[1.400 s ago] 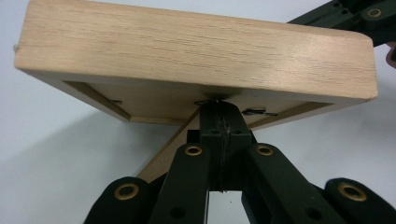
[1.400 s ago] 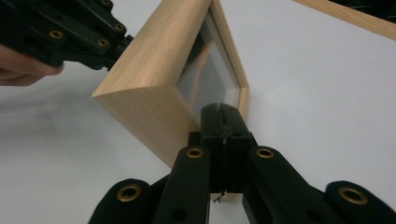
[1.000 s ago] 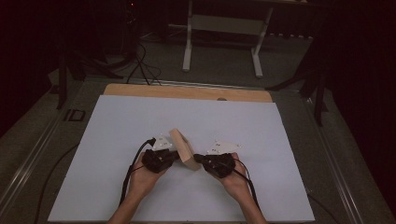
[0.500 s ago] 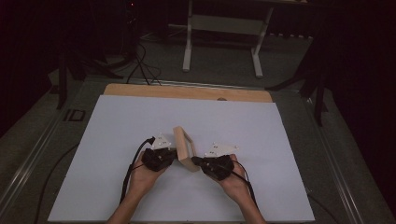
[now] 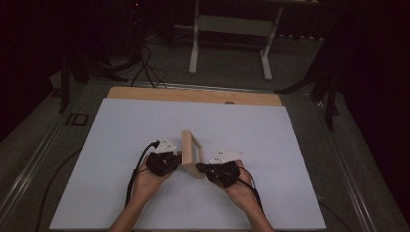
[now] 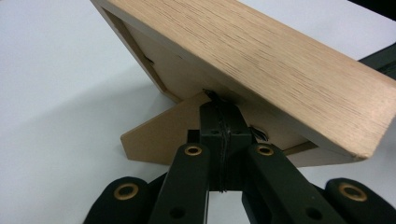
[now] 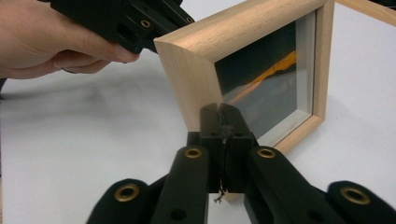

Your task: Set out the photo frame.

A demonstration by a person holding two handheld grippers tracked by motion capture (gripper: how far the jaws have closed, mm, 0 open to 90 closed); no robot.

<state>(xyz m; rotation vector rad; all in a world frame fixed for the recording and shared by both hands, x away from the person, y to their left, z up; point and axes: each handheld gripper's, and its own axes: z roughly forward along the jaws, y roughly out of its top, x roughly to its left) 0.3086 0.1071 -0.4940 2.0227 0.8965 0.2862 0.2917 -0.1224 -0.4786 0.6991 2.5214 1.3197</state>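
Since the earlier high-view frames, the picture frame has come more upright and squarer to me; it leaned and sat skewed a second ago, while both hands sit about where they were. It stands on edge on the white surface, near the middle and toward the near side, with my two grippers flanking it. Left gripper sits at its left, behind the frame: in the left gripper view its fingers are pressed together with nothing between them, tips up against the back panel just beside the fold-out stand leg. My reading is that this tip is propping the back or working at the leg so the frame can stand by itself. Right gripper is at the near right, on the glass side; in the right gripper view its fingers are likewise closed on nothing, tips touching or just short of the near wooden edge by the glass — I cannot tell which. I judge it acts as a stop so the frame does not slide or tip forward while the left pushes. So the frame is pinched between two closed tips rather than gripped by either. Stand leg looks splayed out and resting on the surface.
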